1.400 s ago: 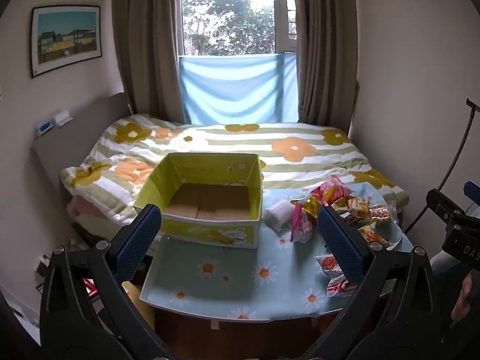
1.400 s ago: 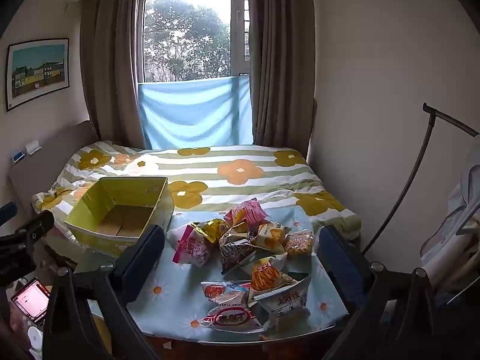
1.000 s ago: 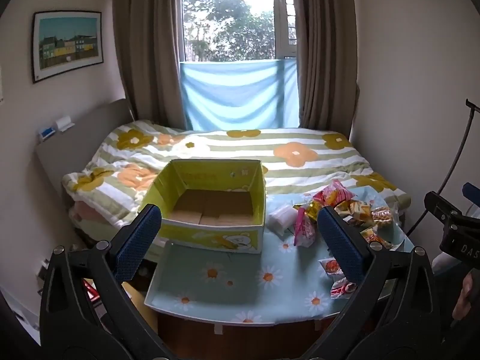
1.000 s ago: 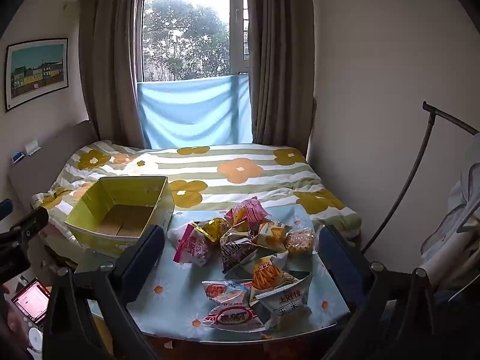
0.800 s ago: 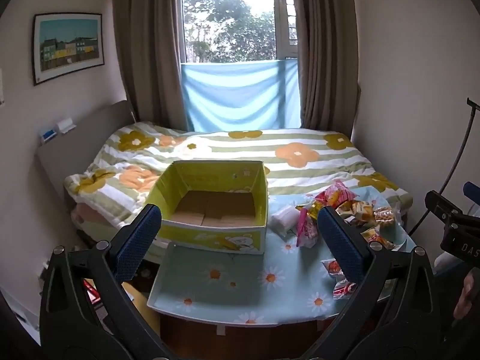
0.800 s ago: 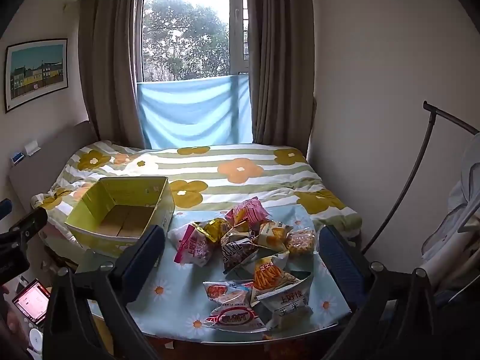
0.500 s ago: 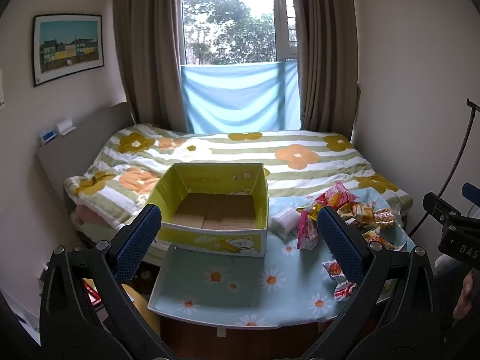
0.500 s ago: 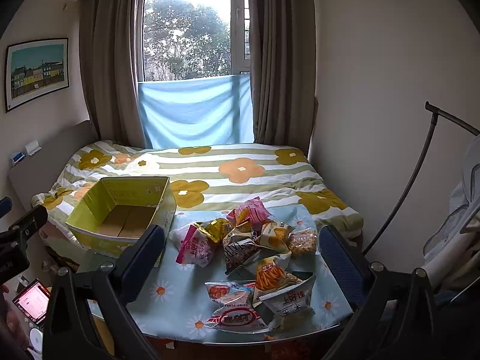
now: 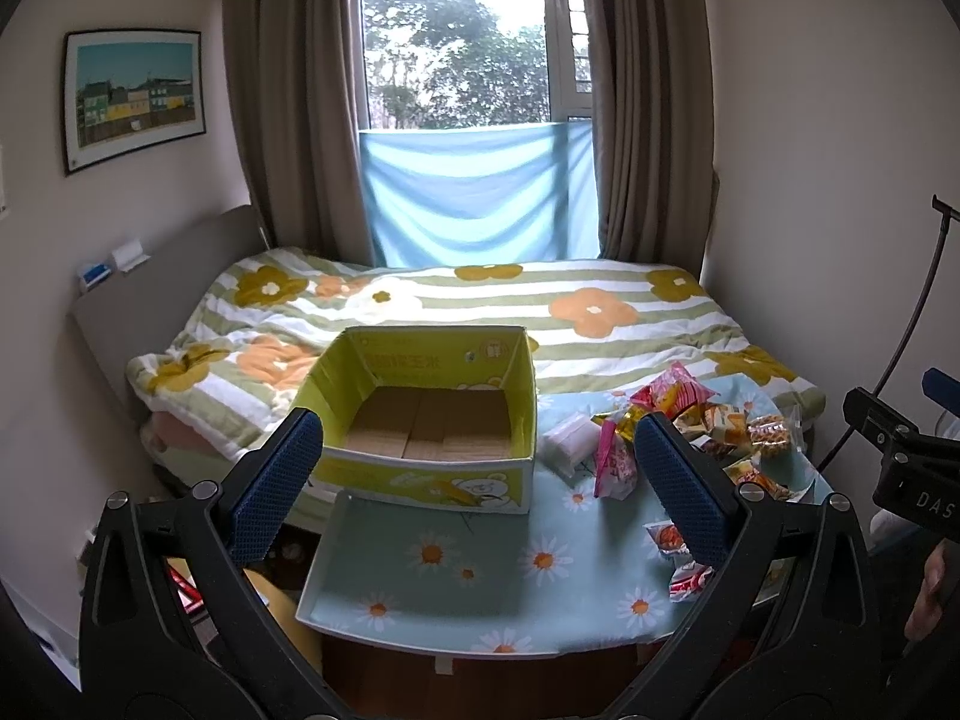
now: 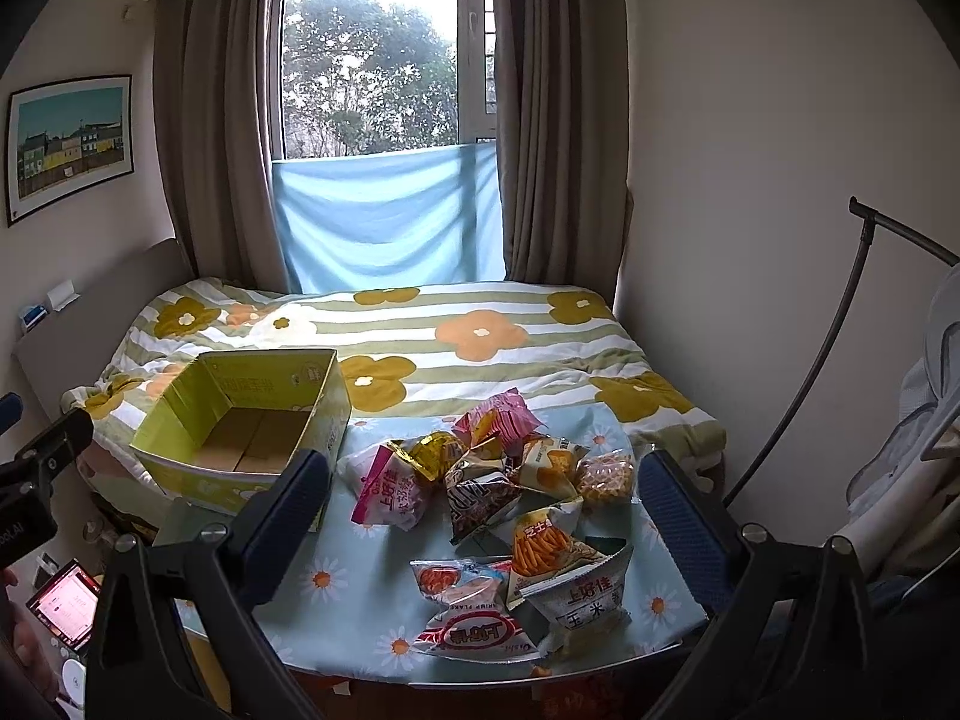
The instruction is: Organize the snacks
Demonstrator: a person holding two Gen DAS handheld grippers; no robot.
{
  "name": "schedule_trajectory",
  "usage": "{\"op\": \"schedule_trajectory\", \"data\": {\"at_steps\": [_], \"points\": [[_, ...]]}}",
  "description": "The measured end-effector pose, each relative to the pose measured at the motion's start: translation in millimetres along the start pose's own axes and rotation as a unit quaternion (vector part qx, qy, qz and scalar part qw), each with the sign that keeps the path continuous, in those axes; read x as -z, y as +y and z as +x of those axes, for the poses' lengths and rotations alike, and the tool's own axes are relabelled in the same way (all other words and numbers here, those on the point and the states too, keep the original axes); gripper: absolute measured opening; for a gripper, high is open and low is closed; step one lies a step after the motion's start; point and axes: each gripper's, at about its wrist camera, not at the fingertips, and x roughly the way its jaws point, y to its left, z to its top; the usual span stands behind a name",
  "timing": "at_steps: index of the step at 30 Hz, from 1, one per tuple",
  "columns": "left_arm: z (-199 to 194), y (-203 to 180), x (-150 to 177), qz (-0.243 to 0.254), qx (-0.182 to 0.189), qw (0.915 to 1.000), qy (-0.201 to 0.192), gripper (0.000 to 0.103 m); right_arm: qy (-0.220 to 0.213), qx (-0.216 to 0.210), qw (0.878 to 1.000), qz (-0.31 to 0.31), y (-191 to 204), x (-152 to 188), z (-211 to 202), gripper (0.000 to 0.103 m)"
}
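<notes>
An empty yellow-green cardboard box point(image 9: 432, 420) stands at the back left of a small table with a daisy-print cloth point(image 9: 480, 564); it also shows in the right wrist view point(image 10: 240, 432). A heap of several snack bags point(image 10: 504, 498) lies on the table's right half, and shows in the left wrist view point(image 9: 678, 420). My left gripper point(image 9: 480, 474) is open and empty, held back from the table in front of the box. My right gripper point(image 10: 486, 510) is open and empty, held back in front of the snack heap.
A bed with a flowered striped quilt point(image 9: 456, 306) lies right behind the table. A wall is close on the right. A black curved stand point(image 10: 840, 324) rises at the right. A lit phone point(image 10: 63, 603) sits low at the left.
Both grippers have drifted slightly back and up, so the table sits a little lower and farther in both views. Both stay open and empty.
</notes>
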Motion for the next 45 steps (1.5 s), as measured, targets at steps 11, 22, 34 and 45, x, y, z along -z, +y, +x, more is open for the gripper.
{"op": "schedule_trajectory", "data": {"at_steps": [11,22,34,45], "points": [[0.1,0.3,-0.5,0.0,0.0,1.0,0.002,0.103,0.004,-0.003,1.0,0.001,2.0,1.4,-0.3,0.103],[1.3,1.1,-0.3,0.001,0.001,1.0,0.002,0.103,0.007,-0.003,1.0,0.002,3.9,2.5,-0.7,0.103],[2.3,0.9,3.7,0.003,0.003,1.0,0.005,0.103,0.012,-0.004,1.0,0.003,9.1,4.7,-1.7,0.103],[4.3,0.3,4.8,0.0,0.004,0.9999,0.011,0.103,0.015,-0.006,1.0,0.004,9.1,5.0,-1.8,0.103]]}}
